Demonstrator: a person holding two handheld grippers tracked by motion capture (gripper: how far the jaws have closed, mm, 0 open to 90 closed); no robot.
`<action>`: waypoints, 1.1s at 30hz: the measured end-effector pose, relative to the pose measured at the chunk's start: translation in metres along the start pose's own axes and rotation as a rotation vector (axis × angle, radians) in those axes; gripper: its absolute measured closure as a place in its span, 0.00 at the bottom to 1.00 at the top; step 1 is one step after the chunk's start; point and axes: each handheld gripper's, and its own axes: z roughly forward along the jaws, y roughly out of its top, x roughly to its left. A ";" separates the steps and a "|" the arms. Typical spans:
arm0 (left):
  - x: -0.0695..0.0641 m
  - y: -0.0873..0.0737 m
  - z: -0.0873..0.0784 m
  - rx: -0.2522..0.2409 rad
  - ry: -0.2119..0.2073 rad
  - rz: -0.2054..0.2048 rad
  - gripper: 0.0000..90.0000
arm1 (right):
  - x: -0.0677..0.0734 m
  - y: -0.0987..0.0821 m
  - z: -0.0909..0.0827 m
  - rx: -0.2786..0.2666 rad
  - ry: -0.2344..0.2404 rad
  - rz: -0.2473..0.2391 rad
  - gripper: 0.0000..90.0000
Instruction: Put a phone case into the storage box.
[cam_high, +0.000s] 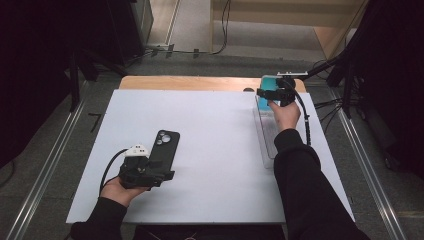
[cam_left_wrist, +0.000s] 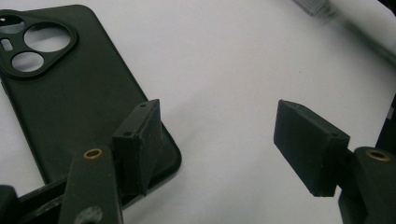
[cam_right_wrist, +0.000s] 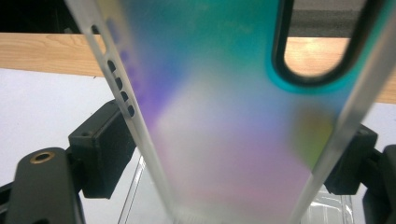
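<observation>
A black phone shell (cam_high: 164, 147) lies back up on the white table top (cam_high: 215, 150), its round camera openings (cam_left_wrist: 39, 42) at the far end. My left gripper (cam_high: 165, 174) rests at its near end and stands open. One of its pads (cam_left_wrist: 140, 140) hangs over the shell's near corner (cam_left_wrist: 93, 102), and nothing is between the jaws (cam_left_wrist: 222, 126). At the far right, my right gripper (cam_high: 275, 94) is shut on a translucent teal-to-purple phone case (cam_high: 265, 100). That case (cam_right_wrist: 224, 140) stands upright between the pads, one on each long edge.
A clear plastic tray (cam_high: 265, 142) lies along the table's right side, below the right hand. A strip of wooden table edge (cam_high: 190, 82) shows behind the white top. Black cables (cam_high: 306, 120) trail from both grippers. Metal rails and dark stands flank the table.
</observation>
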 end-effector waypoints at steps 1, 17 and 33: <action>0.000 0.000 0.000 0.001 0.001 0.001 0.36 | 0.000 0.000 0.000 0.000 0.000 0.000 0.17; -0.001 0.000 0.001 0.011 -0.004 -0.004 0.36 | -0.002 0.000 0.000 0.011 -0.006 -0.022 0.01; 0.001 0.001 0.002 0.007 -0.005 -0.008 0.36 | 0.006 0.004 -0.026 0.036 0.031 -0.025 0.00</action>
